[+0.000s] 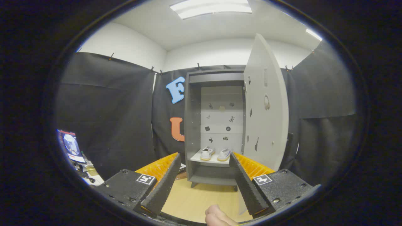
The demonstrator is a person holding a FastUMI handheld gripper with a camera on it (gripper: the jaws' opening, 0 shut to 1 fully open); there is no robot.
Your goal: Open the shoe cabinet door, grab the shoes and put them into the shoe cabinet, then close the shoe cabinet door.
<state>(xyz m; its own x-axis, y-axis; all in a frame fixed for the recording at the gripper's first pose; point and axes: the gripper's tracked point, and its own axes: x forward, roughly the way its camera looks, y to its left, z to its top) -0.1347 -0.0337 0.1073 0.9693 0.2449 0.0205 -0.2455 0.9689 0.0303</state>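
Far left: you have a cluttered table edge [89, 175] with papers and small items, too blurred to name
Left wall: black cloth [106, 119] hangs from clips under a white upper wall
Your gripper [204, 161]: fingers spread wide, nothing between them but open air and the view ahead; the left finger [163, 185] and right finger [246, 185] frame the cabinet's lower part
Your hand [216, 216]: a bit of it shows low between the fingers (just knuckles or fingertips, hard to say which)
Floor: pale wood [201, 197] runs from your fingers up to the cabinet's feet
Shoe cabinet [193, 125]: grey, upright, straight ahead and beyond your fingers, standing against the cloth wall
Shoes [215, 153]: you can see the white pair side by side on the light shelf [201, 160] inside the cabinet, soles tan, toes towards you
Back panel: pale, dotted with small dark stickers [228, 128]
Cabinet door [267, 106]: swung fully open to the right, its inner face turned to you, its lower edge just beyond your right finger
Ceiling: a bright light panel [210, 8] overhead
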